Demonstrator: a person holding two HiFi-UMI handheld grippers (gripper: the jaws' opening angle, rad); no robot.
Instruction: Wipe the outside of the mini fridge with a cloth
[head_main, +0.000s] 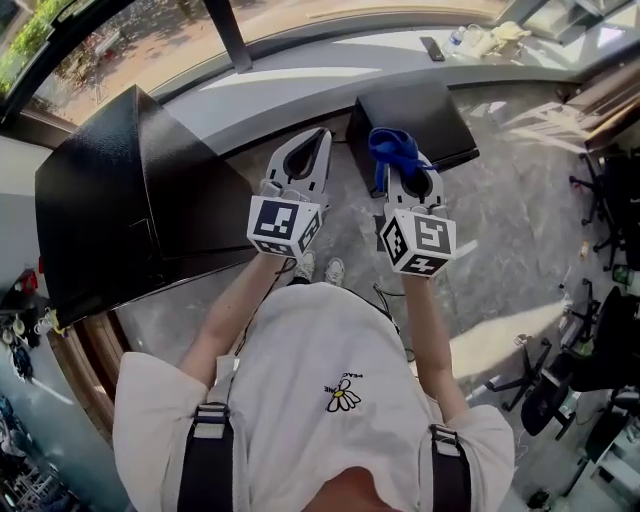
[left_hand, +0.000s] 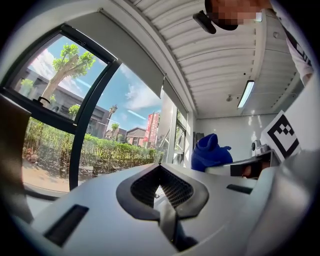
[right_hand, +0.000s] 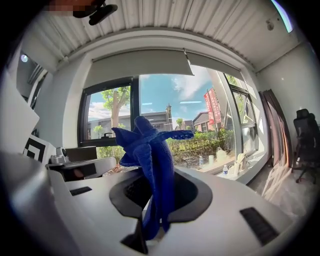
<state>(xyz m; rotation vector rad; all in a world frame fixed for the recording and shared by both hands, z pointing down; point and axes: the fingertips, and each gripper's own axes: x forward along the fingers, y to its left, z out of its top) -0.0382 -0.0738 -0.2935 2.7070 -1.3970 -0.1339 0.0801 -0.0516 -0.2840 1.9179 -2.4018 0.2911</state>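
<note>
Head view: white shirt (head_main: 320, 400) being seen nearest; left gripper (head_main: 318, 140) and right gripper (head_main: 405, 165) being held in air, apart from mini fridge (head_main: 95, 200) at left

Left gripper view: jaws being pressed together, nothing between

Right gripper view: blue cloth (right_hand: 150, 150) being clamped by right gripper

Wiping judged not yet begun; all outside faces left

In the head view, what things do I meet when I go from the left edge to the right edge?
Black fridge → left gripper → right gripper, shut on the cloth → office chair.
</note>
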